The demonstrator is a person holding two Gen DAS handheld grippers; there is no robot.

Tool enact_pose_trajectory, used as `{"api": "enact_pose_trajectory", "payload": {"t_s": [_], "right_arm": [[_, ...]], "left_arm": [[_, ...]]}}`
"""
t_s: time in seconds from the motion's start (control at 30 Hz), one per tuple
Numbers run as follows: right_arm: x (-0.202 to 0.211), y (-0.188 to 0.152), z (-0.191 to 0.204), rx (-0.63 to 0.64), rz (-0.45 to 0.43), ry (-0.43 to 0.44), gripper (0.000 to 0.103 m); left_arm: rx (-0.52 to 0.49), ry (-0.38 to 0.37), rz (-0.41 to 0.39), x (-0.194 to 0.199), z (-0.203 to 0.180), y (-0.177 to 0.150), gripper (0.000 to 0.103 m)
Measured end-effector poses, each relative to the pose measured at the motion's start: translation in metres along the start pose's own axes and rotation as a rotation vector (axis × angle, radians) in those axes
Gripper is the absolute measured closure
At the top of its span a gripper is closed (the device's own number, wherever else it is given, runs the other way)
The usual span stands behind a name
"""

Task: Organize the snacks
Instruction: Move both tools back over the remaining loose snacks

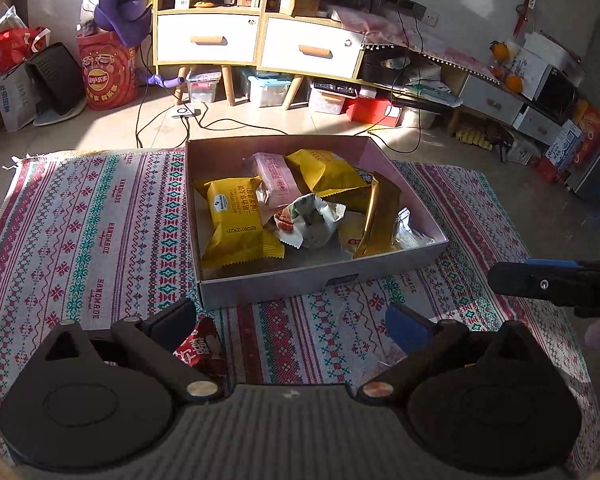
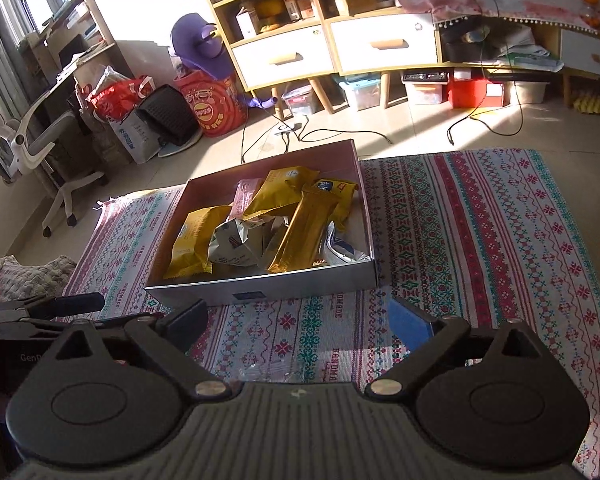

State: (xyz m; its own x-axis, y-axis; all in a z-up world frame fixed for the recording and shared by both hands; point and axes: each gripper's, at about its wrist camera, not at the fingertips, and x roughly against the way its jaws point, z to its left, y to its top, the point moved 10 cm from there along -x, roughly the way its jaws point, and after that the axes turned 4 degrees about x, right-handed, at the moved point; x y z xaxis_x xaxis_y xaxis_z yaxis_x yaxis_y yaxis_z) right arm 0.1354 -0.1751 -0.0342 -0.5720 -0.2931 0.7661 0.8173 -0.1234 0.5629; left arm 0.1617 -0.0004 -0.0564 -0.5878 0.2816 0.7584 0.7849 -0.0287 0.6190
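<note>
A shallow cardboard box (image 1: 320,280) sits on a patterned woven rug (image 1: 100,220) spread over the tiled floor, and the snacks lie heaped inside it. At the box's left side lies a yellow cake packet (image 1: 236,220); beside it a pink wrapper (image 1: 278,180) leans toward the far wall, with another yellow packet (image 1: 324,170) behind it. A crumpled white-and-green wrapper (image 1: 312,220) sits in the middle, and a long gold bar packet (image 1: 380,216) rests tilted against the right-hand pile. The left tongs (image 1: 292,320) hover over the rug just in front of the box, their jaws spread wide apart with nothing between them. A red snack wrapper (image 1: 198,344) lies on the rug outside the box, partly hidden behind the left finger (image 1: 172,320). The right tongs (image 2: 300,320) also stand wide open and empty, near the box's front wall, and show at the right edge of the left wrist view. A wooden shelf unit (image 1: 260,40) with white drawers stands beyond.
</note>
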Motion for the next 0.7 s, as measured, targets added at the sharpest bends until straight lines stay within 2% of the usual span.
{"api": "enact_pose_trajectory", "payload": {"t_s": [0.27,0.7], "right_arm": [[0.005,-0.027,-0.008,0.051,-0.002,-0.037,0.006],[-0.006,-0.073,-0.024,0.162,0.087,-0.108,0.006]], "left_arm": [[-0.047,-0.008,0.001,0.006,-0.007,-0.036,0.0],[-0.177,-0.045,0.044,-0.009,-0.031,-0.075,0.0]]}}
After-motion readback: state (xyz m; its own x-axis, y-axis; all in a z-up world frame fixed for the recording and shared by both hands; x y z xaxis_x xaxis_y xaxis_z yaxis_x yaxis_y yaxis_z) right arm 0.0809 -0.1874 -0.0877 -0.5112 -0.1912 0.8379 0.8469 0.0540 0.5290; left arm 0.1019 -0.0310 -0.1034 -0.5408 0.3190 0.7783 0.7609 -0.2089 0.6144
